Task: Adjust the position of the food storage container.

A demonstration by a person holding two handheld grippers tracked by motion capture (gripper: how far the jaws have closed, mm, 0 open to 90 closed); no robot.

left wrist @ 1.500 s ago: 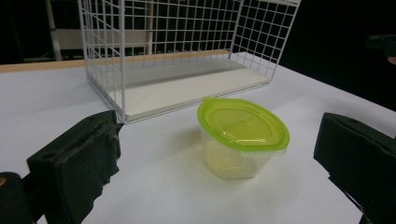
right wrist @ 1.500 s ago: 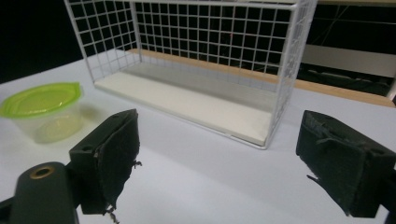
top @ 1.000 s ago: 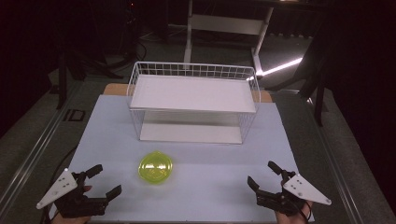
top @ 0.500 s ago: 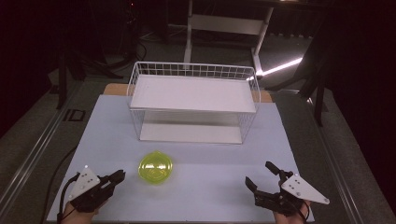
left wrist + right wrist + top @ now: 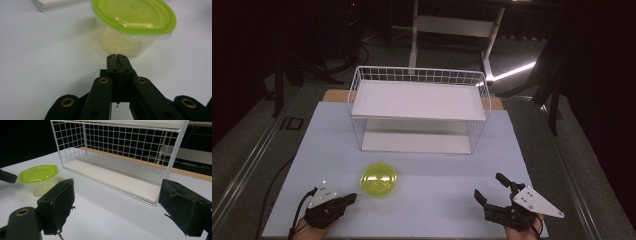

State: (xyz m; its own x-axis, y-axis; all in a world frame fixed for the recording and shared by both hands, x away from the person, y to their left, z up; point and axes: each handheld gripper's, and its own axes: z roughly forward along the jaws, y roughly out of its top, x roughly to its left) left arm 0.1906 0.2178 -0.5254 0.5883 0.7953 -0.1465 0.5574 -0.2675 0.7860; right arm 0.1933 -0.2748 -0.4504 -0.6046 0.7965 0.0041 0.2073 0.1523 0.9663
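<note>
A clear plastic container with a lime-green lid [image 5: 378, 178] stands on the pale tabletop [image 5: 437, 172], near the front left. My left gripper [image 5: 351, 198] lies low on the table just left of it, tips pointing at it a short way off. Its jaws have just closed and stand shut with nothing between them; in the left gripper view the gripper [image 5: 116, 56] has its pads together, in front of the container [image 5: 135, 17]. My right gripper [image 5: 488, 185] rests open at the front right, far from the container [image 5: 38, 173]. Between the right gripper's [image 5: 117, 187] wide-set pads [image 5: 63, 202] there is nothing.
A white two-level wire rack [image 5: 419, 100] stands across the back middle of the table, its open side toward me; both shelves are bare [image 5: 120, 167]. The table's surroundings are dark, with a metal stand [image 5: 452, 25] behind the rack.
The left gripper's jaws went from wide open to shut. That hand sank to the table and slid right toward the container. The right gripper kept still.
</note>
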